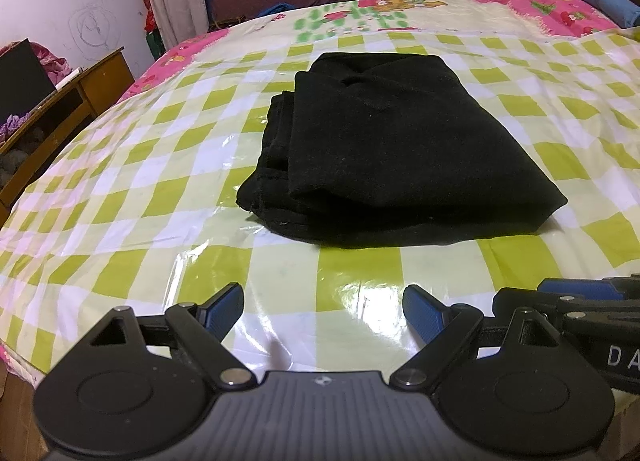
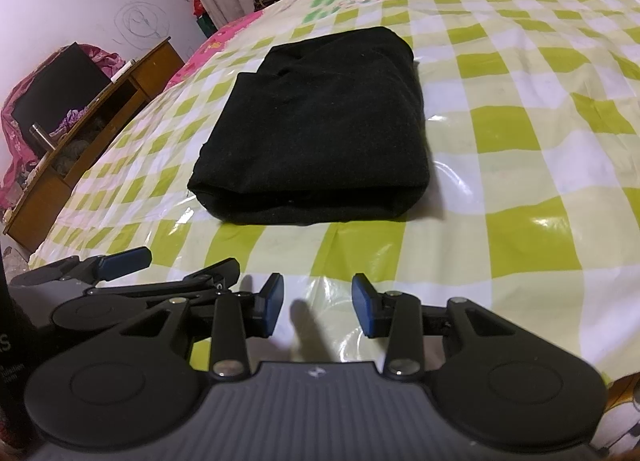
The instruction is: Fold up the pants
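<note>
Your black pants [image 1: 400,149] lie in a compact, squared bundle at the centre of the left wrist frame, resting on the glossy green-and-white checked cover [image 1: 160,189] — several layers stacked, with raw edges and a seam showing along the bundle's left side. In the right wrist view the same bundle sits centre-left, its near edge a smooth rounded fold.

Your left gripper [image 1: 323,311] sits low in its frame, jaws spread wide and holding nothing, well short of the cloth. Your right gripper [image 2: 318,305] likewise stands parted and empty, near the lower centre of its frame, with a stretch of bare cover between its blue pads [image 2: 273,301] and the pants. Each tool appears at the edge of the other's view — side by side, apart from the garment.

Judging by the tidy stack and both tools being off the fabric, the folding looks essentially done. What may remain is small: the left-hand layers sit slightly uneven, so you might square them up, if anything.

A wooden cabinet [image 1: 72,101] stands at the left edge.
</note>
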Demonstrator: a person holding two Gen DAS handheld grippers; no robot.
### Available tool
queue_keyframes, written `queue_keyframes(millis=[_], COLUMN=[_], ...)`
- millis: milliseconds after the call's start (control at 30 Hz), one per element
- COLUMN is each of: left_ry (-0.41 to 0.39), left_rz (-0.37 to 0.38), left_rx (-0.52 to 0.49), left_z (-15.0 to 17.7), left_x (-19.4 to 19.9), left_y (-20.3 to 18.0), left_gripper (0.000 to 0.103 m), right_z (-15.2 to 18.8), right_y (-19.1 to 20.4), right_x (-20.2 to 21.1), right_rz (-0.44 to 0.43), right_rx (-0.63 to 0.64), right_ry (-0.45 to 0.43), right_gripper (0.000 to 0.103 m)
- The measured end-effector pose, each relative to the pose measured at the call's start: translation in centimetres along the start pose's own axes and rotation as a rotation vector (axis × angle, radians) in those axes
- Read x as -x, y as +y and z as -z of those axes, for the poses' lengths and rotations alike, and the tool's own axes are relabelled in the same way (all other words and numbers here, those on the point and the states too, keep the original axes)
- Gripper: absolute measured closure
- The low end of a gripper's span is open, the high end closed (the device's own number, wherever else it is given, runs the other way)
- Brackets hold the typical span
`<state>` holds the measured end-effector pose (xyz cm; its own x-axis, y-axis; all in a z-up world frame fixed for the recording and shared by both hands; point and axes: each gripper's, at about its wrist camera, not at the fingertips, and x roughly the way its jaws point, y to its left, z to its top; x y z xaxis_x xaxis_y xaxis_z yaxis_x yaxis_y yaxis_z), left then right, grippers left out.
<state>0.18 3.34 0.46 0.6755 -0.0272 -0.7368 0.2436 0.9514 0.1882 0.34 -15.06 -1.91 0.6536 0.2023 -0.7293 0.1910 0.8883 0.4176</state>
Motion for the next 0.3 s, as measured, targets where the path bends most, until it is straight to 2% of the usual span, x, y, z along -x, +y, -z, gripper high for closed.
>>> queue_keyframes(millis=[300], left_ry=[-0.007], left_rz=[-0.013], left_rx=[0.003], left_z=[0.04], left_x=[0.38], left_y=[0.06], left_gripper=[0.004], right_z=[-0.13], right_y=[-0.40], right_x=[0.05], right_rz=[-0.015], right_rx=[-0.009], right_ry=[-0.003], right_gripper=[0.061])
